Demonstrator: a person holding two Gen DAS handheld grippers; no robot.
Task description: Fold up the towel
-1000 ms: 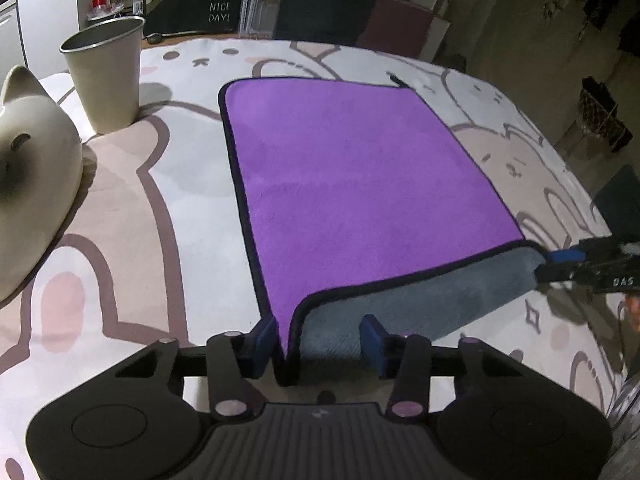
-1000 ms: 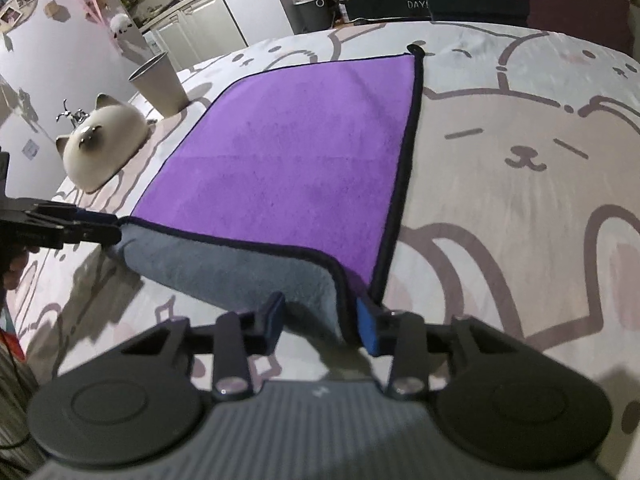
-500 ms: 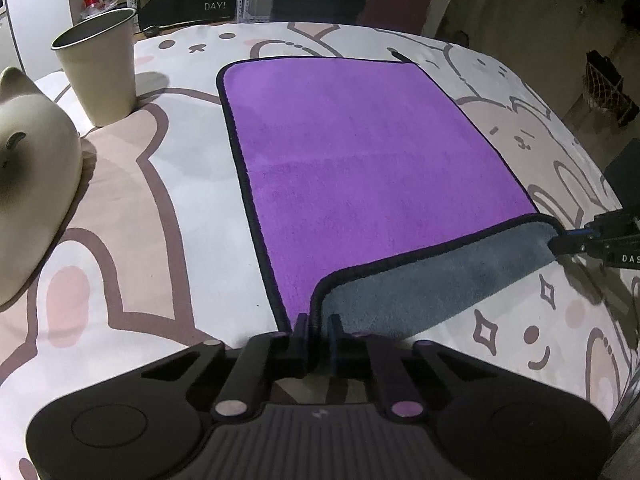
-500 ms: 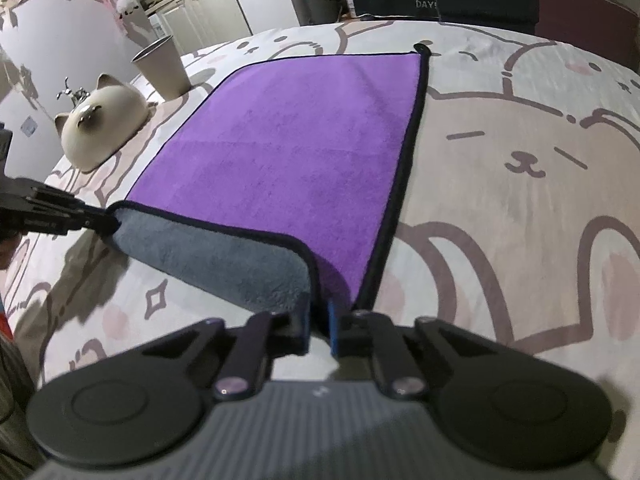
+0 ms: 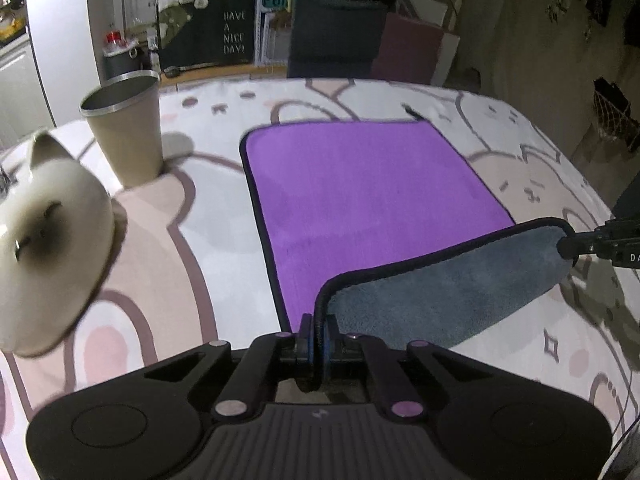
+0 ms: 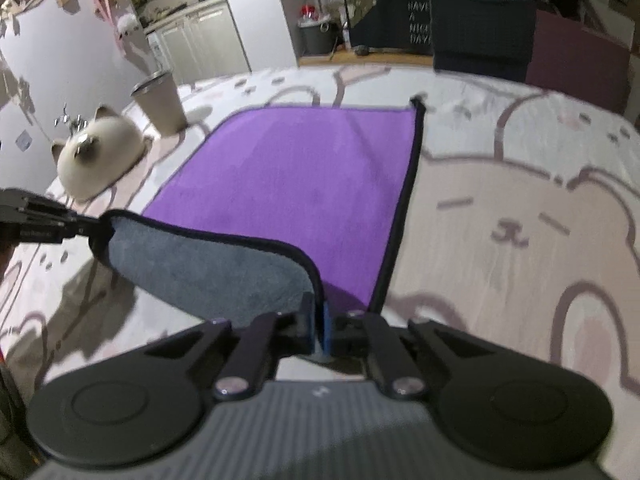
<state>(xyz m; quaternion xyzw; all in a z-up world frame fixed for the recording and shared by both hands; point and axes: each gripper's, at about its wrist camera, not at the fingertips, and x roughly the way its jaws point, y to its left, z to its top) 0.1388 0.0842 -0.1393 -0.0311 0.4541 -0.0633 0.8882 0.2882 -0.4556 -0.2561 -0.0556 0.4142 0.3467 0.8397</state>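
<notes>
Far left: cream ceramic cat-shaped figurine (image 5: 48,248) on the cartoon-bear printed cloth (image 5: 208,208). Just behind it, a beige metal-rimmed tapered bin (image 5: 126,128), upright.

Centre: purple microfibre towel with black edging and grey underside (image 5: 360,192), far part flat on the cloth, near edge raised and turned over, grey face showing.

Left gripper (image 5: 316,336) clenched on the near-left towel corner, fingers pressed together on the black hem.

Right gripper (image 6: 318,328) likewise clamped on the near-right corner; hem sits between its blue pads. Each gripper shows at the other view's edge.
</notes>
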